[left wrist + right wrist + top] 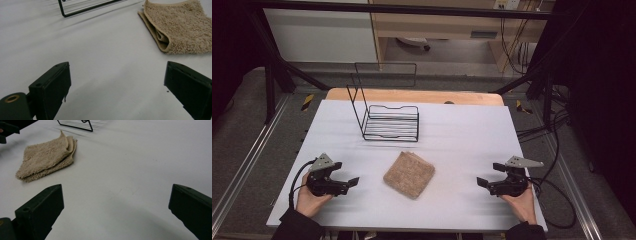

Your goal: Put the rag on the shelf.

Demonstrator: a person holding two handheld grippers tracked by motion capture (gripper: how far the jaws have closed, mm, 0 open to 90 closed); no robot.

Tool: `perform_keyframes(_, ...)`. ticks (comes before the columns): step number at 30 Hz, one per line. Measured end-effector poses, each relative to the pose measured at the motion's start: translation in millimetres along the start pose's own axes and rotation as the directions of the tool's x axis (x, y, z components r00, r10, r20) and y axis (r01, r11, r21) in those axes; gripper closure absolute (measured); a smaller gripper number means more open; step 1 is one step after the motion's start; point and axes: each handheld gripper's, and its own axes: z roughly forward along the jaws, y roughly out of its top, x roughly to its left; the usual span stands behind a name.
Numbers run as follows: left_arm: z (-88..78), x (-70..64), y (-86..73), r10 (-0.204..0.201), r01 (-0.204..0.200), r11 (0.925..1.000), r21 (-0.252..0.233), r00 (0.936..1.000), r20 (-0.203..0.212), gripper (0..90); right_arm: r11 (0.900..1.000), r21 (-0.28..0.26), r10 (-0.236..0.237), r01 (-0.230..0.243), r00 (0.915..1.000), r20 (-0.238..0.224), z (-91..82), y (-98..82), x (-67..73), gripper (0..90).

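A folded beige towel [409, 174] lies flat on the white table [462, 130], near its front middle. Behind it stands a black wire rack [391, 122] with a tall wire back. My left gripper [344, 173] rests low at the front left, jaws wide apart with nothing between them. It sees the towel [180, 27] ahead to its right and a rack corner [75, 11]. My right gripper [491, 174] sits at the front right, also open and holding nothing. The towel [47, 157] lies ahead to its left, with the rack's base [75, 125] beyond.
A wooden board edge [412, 94] shows behind the white table. Black frame posts and cables [552, 125] stand along the right side and the back. Grey floor lies on both sides of the table.
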Motion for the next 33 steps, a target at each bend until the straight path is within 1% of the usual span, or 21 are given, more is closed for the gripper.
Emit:
perform_keyframes(3, 0.3, 0.6, -0.4, -0.008, 0.008, 1.0, -0.002, 1.0, -0.001, 6.8, 1.0, 0.003, 0.003, -0.003, 1.0, 0.0, 0.0, 0.1, 0.4, 0.5)
perform_keyframes(9, 0.9, 1.2, 0.8, -0.009, 0.009, 1.0, -0.002, 0.9999, -0.004, 7.0, 1.0, 0.008, -0.008, 0.008, 1.0, 0.002, 0.1, -0.3, 0.7, 0.6)
perform_keyframes(11, 0.7, 0.5, 1.3, -0.012, 0.012, 0.9999, -0.004, 0.9999, -0.004, 7.1, 1.0, 0.008, -0.003, 0.003, 1.0, 0.0, 0.0, -0.3, 1.1, 0.6)
perform_keyframes(14, -0.3, -0.8, 2.4, -0.015, 0.015, 0.9999, -0.005, 0.9999, -0.004, 7.4, 1.0, 0.006, -0.009, 0.009, 1.0, 0.003, 0.1, -0.1, 1.6, 0.6)
perform_keyframes(20, -2.0, -4.1, 6.7, -0.02, 0.02, 0.9997, -0.013, 0.9998, -0.005, 7.9, 0.999, 0.017, -0.028, 0.028, 0.9996, 0.004, 2.4, 2.7, 7.1, 0.6)
perform_keyframes(22, -1.3, -6.4, 9.6, -0.031, 0.031, 0.9994, -0.016, 0.9995, 0.004, 7.9, 0.999, 0.016, -0.029, 0.029, 0.9996, 0.0, 3.8, 3.5, 8.8, 0.6)
perform_keyframes(25, -1.1, -7.9, 12.4, -0.03, 0.03, 0.9995, -0.013, 0.9996, 0.004, 8.4, 0.999, 0.021, -0.036, 0.036, 0.9994, -0.001, 5.7, 4.2, 10.6, 0.6)
perform_keyframes(27, -0.2, -11.3, 17.8, -0.04, 0.04, 0.9991, -0.016, 0.9991, 0.017, 9.4, 0.999, 0.024, -0.042, 0.042, 0.9991, -0.001, 6.1, 4.6, 11.3, 0.6)
perform_keyframes(28, 0.7, -13.3, 19.9, -0.041, 0.041, 0.999, -0.018, 0.999, 0.021, 9.8, 0.999, 0.025, -0.033, 0.033, 0.9995, -0.002, 6.3, 4.8, 12.5, 0.6)
perform_keyframes(29, 0.7, -13.3, 19.9, -0.041, 0.041, 0.999, -0.018, 0.999, 0.021, 10.6, 0.999, 0.022, -0.037, 0.037, 0.9993, -0.001, 6.8, 5.0, 12.7, 0.6)
perform_keyframes(31, 3.3, -18.1, 24.6, -0.036, 0.036, 0.9993, -0.009, 0.999, 0.027, 12.3, 0.999, 0.022, -0.034, 0.034, 0.9994, -0.003, 7.6, 5.2, 13.6, 0.6)
perform_keyframes(32, 7.5, -23.7, 29.5, -0.03, 0.03, 0.9995, 0.0, 0.9991, 0.031, 13.0, 0.999, 0.022, -0.034, 0.034, 0.9994, -0.003, 8.0, 5.3, 13.9, 0.6)
perform_keyframes(33, 7.5, -23.7, 29.5, -0.03, 0.03, 0.9995, 0.0, 0.9991, 0.031, 14.1, 0.999, 0.024, -0.037, 0.037, 0.9993, -0.004, 8.5, 5.4, 13.9, 0.6)
